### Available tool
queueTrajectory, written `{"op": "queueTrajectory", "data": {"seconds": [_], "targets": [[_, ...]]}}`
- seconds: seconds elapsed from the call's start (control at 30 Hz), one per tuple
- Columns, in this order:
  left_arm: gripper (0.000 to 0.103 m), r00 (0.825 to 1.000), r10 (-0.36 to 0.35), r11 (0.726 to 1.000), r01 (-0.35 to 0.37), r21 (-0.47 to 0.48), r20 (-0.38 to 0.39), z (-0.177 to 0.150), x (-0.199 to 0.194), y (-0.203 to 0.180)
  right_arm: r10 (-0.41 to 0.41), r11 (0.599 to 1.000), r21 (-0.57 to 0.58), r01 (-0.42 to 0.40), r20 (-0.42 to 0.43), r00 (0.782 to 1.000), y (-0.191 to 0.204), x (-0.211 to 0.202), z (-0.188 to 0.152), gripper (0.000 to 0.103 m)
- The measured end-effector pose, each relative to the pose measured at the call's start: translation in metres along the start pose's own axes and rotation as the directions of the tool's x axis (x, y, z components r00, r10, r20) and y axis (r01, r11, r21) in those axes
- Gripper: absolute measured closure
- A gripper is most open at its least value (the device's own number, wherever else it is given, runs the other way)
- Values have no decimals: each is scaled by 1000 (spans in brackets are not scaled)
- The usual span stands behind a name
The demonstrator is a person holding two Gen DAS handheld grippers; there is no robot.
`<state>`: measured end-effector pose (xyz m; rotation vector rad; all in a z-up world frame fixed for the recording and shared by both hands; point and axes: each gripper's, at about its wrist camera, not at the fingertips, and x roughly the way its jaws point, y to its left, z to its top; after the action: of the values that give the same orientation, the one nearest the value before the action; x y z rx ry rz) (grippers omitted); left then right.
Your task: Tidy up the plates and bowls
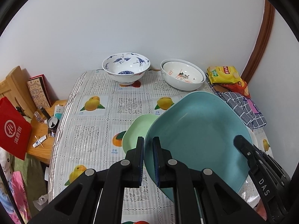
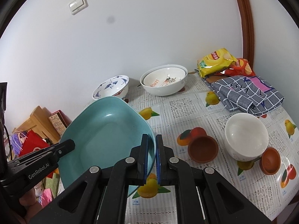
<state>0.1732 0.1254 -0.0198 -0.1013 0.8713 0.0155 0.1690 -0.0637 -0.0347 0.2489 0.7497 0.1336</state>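
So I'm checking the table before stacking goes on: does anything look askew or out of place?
The teal plate is off the table and tilted, its rim pinched by both the left tool and the right tool. One small terracotta cup lies on its side beside the white bowl. Nothing looks spilled or broken.

Your teal plate [image 1: 196,130] looks like matt, faintly speckled plastic, as does the pale green plate [image 1: 138,128]. The blue-patterned bowl [image 1: 126,68] and the white bowl [image 2: 246,136] are glossy glazed ceramic. The small brown cups [image 2: 202,149] look like unglazed clay. The worktop [image 1: 93,130] wears shiny plastic sheeting; the checked cloth [image 2: 246,95] is soft woven fabric.
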Motion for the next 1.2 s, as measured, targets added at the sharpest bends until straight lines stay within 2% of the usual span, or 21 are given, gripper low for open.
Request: {"op": "queueTrajectory", "data": {"seconds": [0.7,1.2], "targets": [[94,998,23,998,-27,-61,-55,-4,39,39,4,999,-52,-8,-63,998,29,48,-8,96],[94,992,25,995,-37,-96,-120,-4,84,49,-6,997,-82,-4,-123,992,30,95,-11,96]]}}
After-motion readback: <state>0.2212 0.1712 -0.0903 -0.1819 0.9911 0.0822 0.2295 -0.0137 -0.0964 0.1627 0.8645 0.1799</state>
